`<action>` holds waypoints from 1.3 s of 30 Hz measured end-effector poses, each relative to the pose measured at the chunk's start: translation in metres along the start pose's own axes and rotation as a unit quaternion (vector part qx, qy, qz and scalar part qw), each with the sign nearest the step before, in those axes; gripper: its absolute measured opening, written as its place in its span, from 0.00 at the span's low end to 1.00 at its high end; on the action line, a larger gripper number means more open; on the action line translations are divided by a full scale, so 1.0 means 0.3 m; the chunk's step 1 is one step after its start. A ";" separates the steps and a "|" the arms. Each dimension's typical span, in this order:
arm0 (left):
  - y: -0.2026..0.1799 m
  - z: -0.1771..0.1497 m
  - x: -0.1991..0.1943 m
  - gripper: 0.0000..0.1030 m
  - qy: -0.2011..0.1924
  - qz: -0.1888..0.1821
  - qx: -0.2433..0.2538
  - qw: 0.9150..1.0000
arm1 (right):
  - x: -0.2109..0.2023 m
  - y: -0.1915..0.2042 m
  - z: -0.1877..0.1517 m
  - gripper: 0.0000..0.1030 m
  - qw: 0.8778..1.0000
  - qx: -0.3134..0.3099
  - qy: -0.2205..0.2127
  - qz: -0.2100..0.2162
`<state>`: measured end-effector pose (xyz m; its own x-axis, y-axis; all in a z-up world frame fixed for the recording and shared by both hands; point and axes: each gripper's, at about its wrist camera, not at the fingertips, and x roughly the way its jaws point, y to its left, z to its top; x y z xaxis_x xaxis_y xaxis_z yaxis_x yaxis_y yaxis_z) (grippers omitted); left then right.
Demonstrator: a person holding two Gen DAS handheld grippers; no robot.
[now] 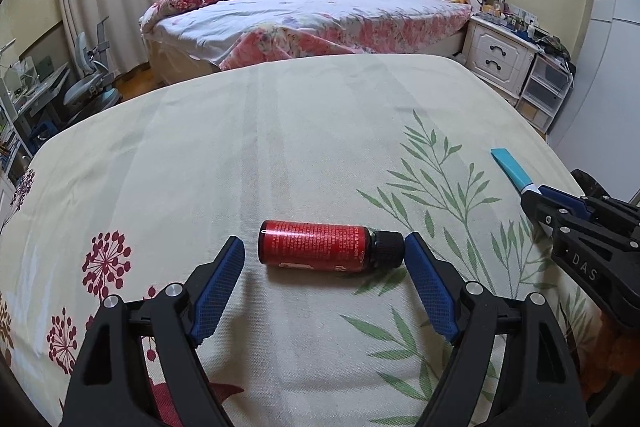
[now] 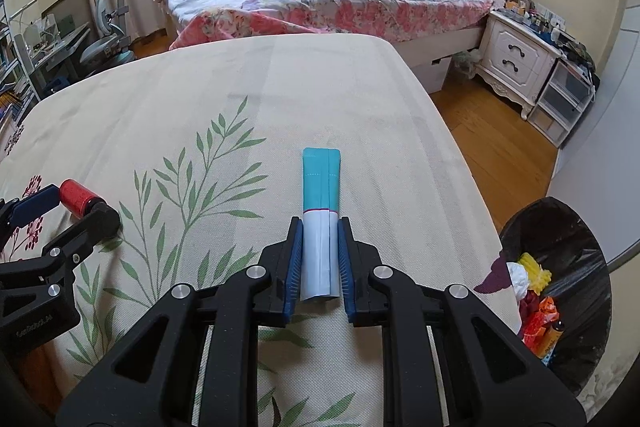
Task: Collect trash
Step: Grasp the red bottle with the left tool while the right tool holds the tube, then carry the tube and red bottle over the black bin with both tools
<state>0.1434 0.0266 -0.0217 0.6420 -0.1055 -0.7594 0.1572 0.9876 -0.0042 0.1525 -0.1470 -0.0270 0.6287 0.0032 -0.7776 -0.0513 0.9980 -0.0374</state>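
The bottle (image 1: 330,246) lies on the table (image 1: 240,147), left of the packet (image 2: 321,211); the bin (image 2: 560,287) stands at the table's right.

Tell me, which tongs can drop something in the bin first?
The right tongs, probably. They already pinch the blue-and-white packet, and the black bin sits on their side. The left tongs are open around the red bottle.

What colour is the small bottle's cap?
Black, on the red bottle; the cap shows best in the left wrist view.

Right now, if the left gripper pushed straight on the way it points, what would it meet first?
Most likely the red bottle, lying on its side between the open left gripper fingers; beyond it, only the tablecloth.
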 end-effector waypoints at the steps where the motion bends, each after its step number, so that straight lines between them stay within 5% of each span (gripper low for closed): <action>1: -0.002 0.001 0.003 0.77 0.002 -0.001 0.001 1.000 | 0.000 0.001 0.001 0.17 1.000 0.000 0.000 0.000; 16: 0.002 0.012 0.028 0.77 0.018 -0.014 -0.001 1.000 | 0.000 0.002 0.001 0.17 1.000 0.000 0.000 0.000; 23: -0.007 0.010 0.031 0.69 0.021 -0.014 0.008 1.000 | 0.000 0.000 0.000 0.17 1.000 0.000 0.000 0.000; 39: 0.002 -0.001 -0.029 0.69 -0.017 0.006 -0.008 1.000 | -0.044 0.003 -0.028 0.16 1.000 0.005 -0.006 0.007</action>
<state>0.1378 0.0281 -0.0153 0.6693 -0.0969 -0.7367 0.1367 0.9906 -0.0060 0.1375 -0.1466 -0.0222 0.6380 0.0181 -0.7699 -0.0527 0.9984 -0.0202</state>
